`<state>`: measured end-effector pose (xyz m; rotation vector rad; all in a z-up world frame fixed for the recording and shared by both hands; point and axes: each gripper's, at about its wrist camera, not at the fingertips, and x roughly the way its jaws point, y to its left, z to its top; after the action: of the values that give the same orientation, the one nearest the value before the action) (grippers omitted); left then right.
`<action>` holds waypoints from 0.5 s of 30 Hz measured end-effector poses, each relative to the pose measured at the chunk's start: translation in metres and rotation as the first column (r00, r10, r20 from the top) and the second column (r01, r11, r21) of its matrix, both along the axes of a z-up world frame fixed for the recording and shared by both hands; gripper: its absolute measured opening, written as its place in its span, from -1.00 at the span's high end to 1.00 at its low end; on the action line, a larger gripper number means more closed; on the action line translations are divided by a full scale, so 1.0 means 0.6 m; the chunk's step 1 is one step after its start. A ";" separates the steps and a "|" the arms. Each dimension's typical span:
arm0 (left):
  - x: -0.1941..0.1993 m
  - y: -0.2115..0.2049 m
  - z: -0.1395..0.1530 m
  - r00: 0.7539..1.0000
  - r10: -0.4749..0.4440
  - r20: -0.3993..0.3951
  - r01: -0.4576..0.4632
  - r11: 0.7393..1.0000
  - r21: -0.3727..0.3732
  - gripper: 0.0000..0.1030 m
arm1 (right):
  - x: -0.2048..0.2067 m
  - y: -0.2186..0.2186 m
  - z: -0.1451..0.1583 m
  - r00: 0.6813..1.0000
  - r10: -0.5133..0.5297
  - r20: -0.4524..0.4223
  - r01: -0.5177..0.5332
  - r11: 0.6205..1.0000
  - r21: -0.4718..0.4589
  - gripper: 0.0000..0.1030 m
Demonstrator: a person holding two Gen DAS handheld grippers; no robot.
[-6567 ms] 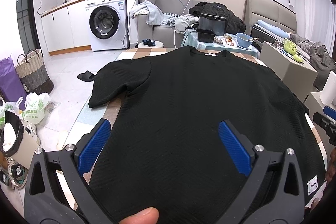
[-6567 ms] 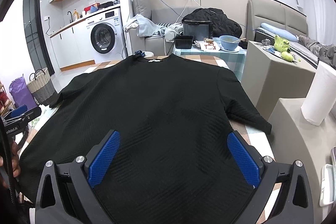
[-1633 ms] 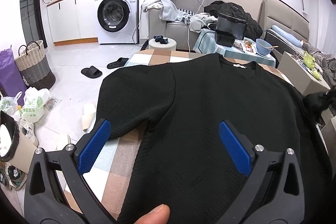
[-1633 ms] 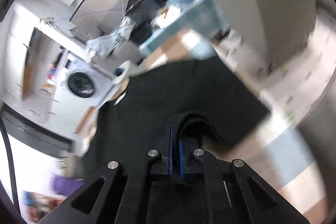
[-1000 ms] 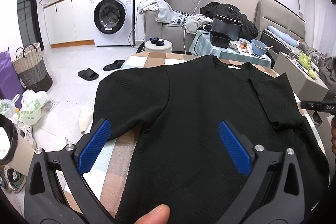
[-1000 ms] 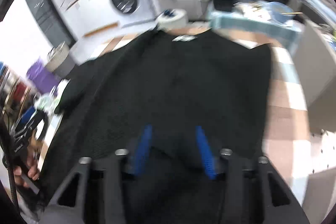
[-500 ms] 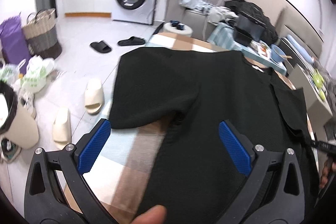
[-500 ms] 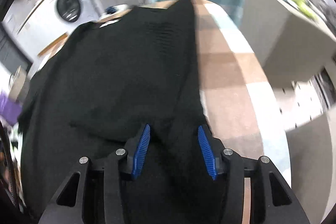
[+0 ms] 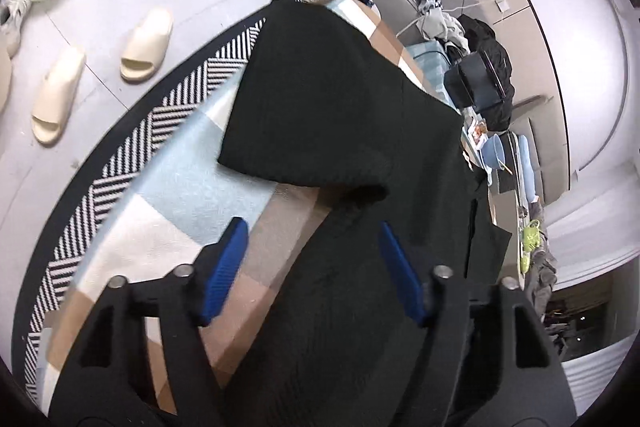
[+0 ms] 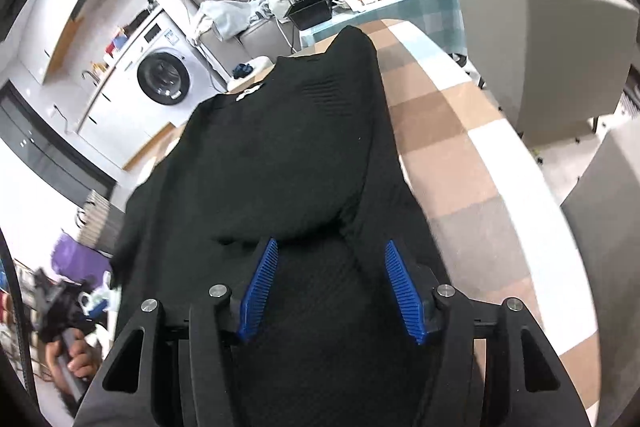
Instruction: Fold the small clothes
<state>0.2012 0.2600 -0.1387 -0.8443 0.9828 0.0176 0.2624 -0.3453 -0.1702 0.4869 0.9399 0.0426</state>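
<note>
Because the black ribbed knit top [image 9: 360,131] lies flat on the checked tablecloth [image 9: 172,227] with its right sleeve already turned in over the body, we judge the left sleeve [image 9: 304,115] comes next. Our left gripper [image 9: 312,259] has just been narrowing, its jaws apart astride the side hem at lower centre, pinching nothing. Our right gripper [image 10: 330,283] has just widened and stands empty over the folded sleeve [image 10: 320,163]. Bare cloth at lower left gives room; the table's edge curves close there.
</note>
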 end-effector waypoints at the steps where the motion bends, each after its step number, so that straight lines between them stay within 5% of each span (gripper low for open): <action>1: 0.005 -0.001 -0.006 1.000 0.001 -0.005 -0.001 1.000 0.002 -0.23 | -0.003 0.003 -0.002 1.000 0.000 -0.001 0.000 1.000 0.006 -0.12; 12: 0.089 0.004 -0.039 0.989 0.145 -0.024 -0.144 0.989 0.032 -0.17 | -0.029 -0.003 -0.003 0.999 -0.038 0.009 0.037 0.998 0.054 -0.13; 15: 0.108 0.008 -0.040 0.984 0.168 -0.051 -0.164 0.983 0.078 0.23 | -0.031 -0.002 -0.008 1.000 -0.031 0.000 0.031 0.996 0.083 -0.13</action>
<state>0.2657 0.2646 -0.1628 -0.8599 0.9577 0.2214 0.2438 -0.3464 -0.1751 0.5782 0.9315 0.0537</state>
